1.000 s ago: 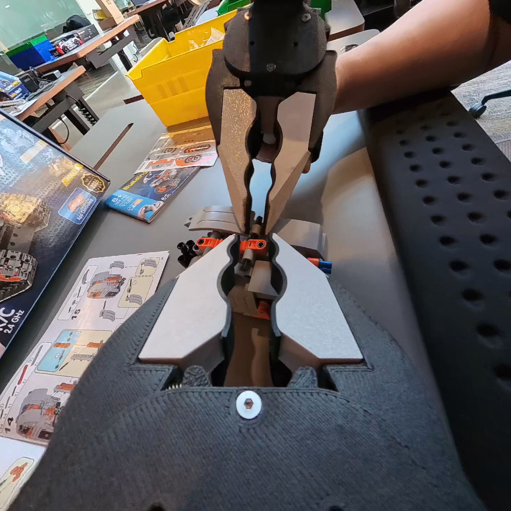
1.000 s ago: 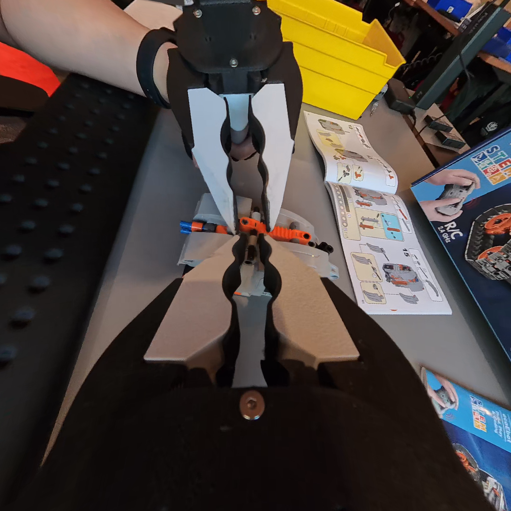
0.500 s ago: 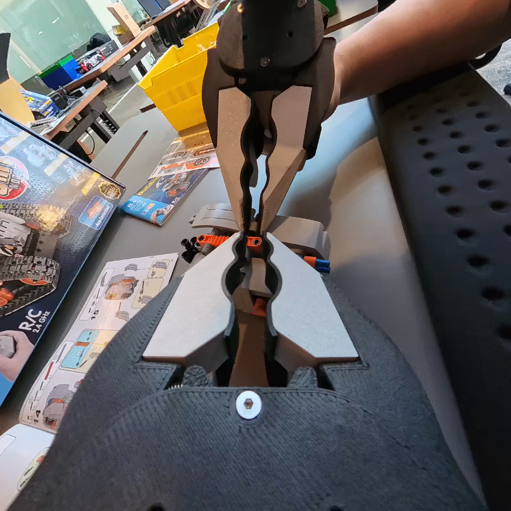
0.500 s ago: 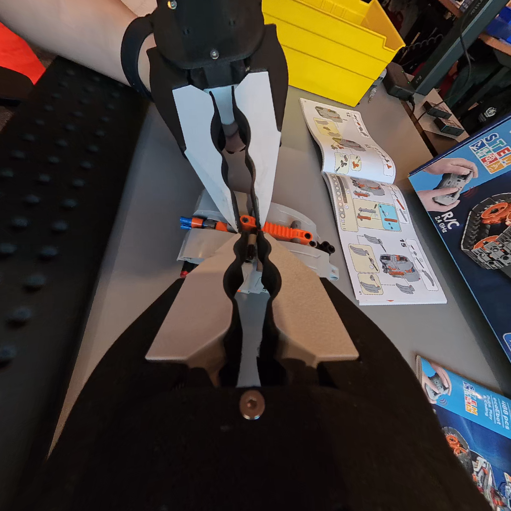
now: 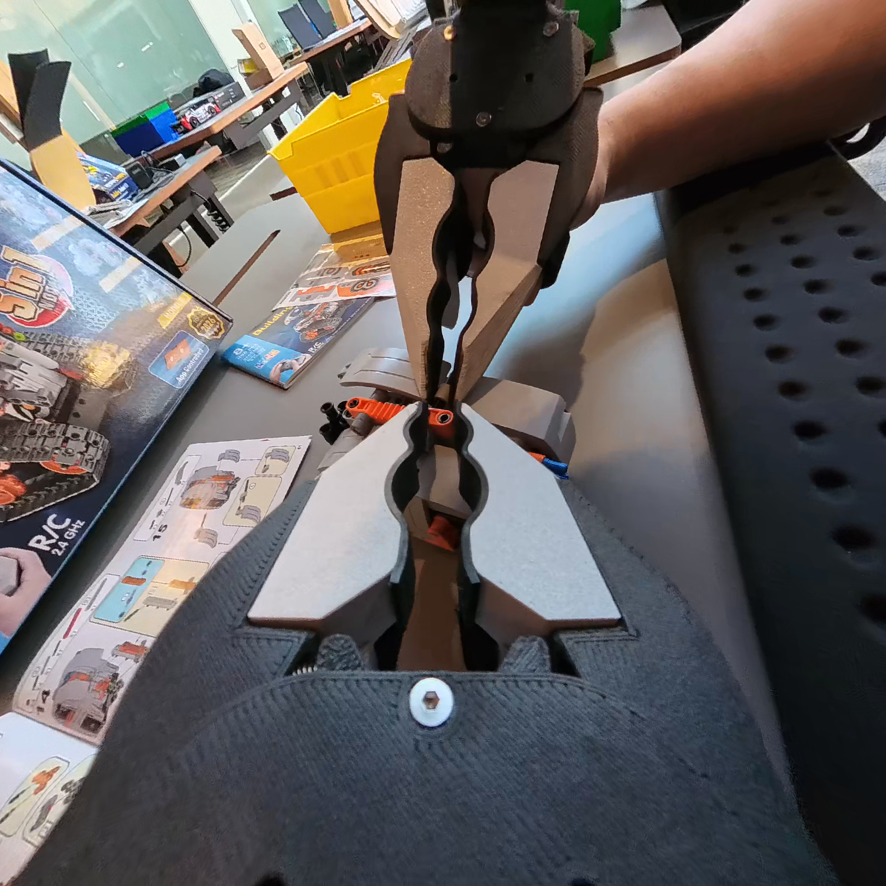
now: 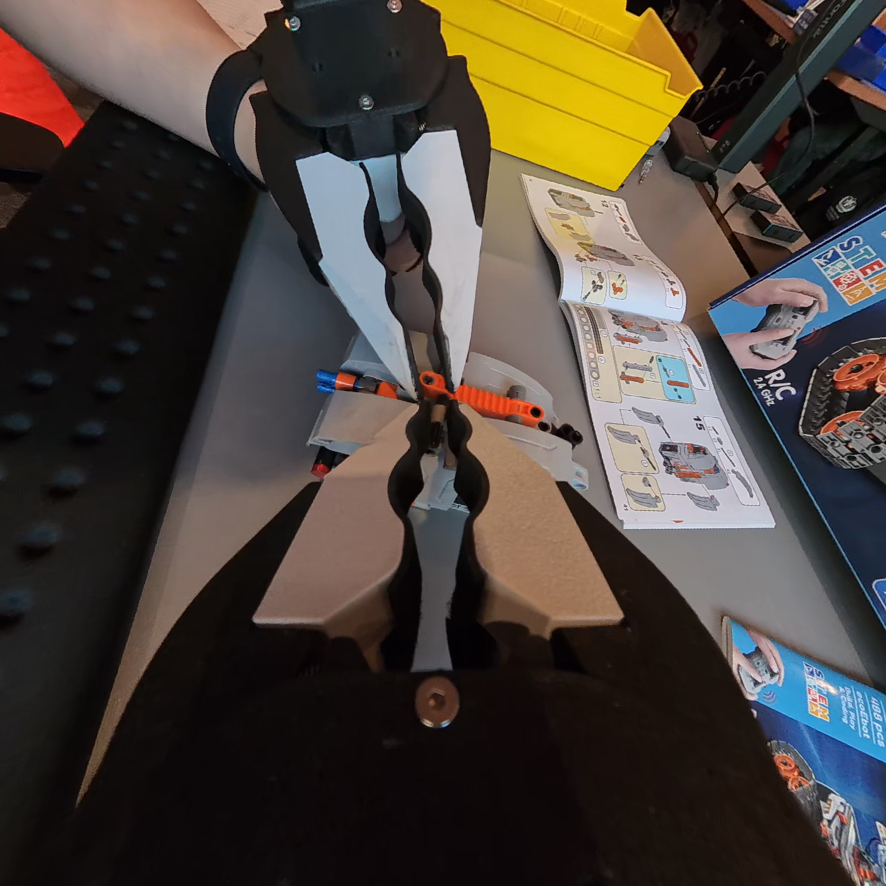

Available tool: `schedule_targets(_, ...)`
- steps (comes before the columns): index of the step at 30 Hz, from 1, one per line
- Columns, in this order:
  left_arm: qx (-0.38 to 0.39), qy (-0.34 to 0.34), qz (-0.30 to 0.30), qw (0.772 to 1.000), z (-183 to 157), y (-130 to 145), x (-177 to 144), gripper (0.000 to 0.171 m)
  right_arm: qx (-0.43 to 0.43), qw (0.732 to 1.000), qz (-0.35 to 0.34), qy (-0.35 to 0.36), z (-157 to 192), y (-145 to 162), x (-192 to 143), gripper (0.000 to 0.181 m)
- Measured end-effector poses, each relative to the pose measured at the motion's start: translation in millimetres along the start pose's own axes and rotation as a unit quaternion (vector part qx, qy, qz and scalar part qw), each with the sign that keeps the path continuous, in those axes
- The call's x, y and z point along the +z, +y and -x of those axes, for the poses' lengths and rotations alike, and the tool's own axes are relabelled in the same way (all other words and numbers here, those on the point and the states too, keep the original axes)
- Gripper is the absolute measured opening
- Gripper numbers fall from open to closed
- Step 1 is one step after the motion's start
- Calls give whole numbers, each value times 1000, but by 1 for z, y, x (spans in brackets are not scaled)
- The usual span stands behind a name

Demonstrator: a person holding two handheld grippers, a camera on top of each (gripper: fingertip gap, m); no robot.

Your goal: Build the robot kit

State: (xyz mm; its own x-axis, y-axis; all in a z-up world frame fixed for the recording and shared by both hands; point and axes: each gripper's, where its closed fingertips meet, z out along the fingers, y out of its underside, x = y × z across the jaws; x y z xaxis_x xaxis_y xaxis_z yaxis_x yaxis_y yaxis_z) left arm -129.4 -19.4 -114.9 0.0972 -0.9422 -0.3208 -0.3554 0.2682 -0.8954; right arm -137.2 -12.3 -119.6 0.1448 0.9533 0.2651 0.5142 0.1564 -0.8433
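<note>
A grey brick-built model (image 5: 522,407) lies on the grey table (image 5: 623,383), with an orange toothed beam (image 5: 378,408) across its top and a blue pin (image 6: 326,381) at one end. My left gripper (image 5: 441,414) is shut on the end of the orange beam (image 6: 498,400). It enters the right wrist view (image 6: 431,390) from above. My right gripper (image 6: 435,412) is shut on a small dark pin (image 6: 437,422) and holds it against the beam's end hole. It enters the left wrist view (image 5: 443,390) from above. The two pairs of tips almost touch.
An open instruction booklet (image 5: 192,527) (image 6: 647,383) lies beside the model. A large blue toy box (image 5: 72,383) (image 6: 839,359) is beyond it, and a smaller booklet (image 5: 297,335) lies nearby. A yellow bin (image 5: 335,163) (image 6: 565,96) stands behind. A black perforated mat (image 5: 791,431) (image 6: 96,335) borders the other side. The tips of both grippers are at nearly the same place.
Both grippers stay pinched at the same spot on the model. Both hands have tilted a little, and the right gripper's jaws look narrower around the pin.
</note>
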Motion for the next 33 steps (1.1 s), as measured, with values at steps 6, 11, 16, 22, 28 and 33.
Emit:
schedule_targets(6,39,79,3,996,-8,-7,-1,22,-24,998,-21,-53,6,-1,-4,5)
schedule_targets(11,87,161,33,983,-11,-6,4,18,-32,996,-34,-82,8,0,-6,6)
schedule_targets(16,89,252,92,959,-10,-4,8,24,-28,991,-38,-122,8,1,-9,6)
schedule_targets(22,85,275,173,942,-6,-1,8,24,-33,993,-21,-110,3,3,-8,6)
schedule_targets(28,79,279,168,942,-5,2,7,23,-47,994,-25,-94,2,2,-8,6)
schedule_targets(33,108,297,193,929,-5,1,6,23,-48,994,-36,-90,3,1,-7,6)
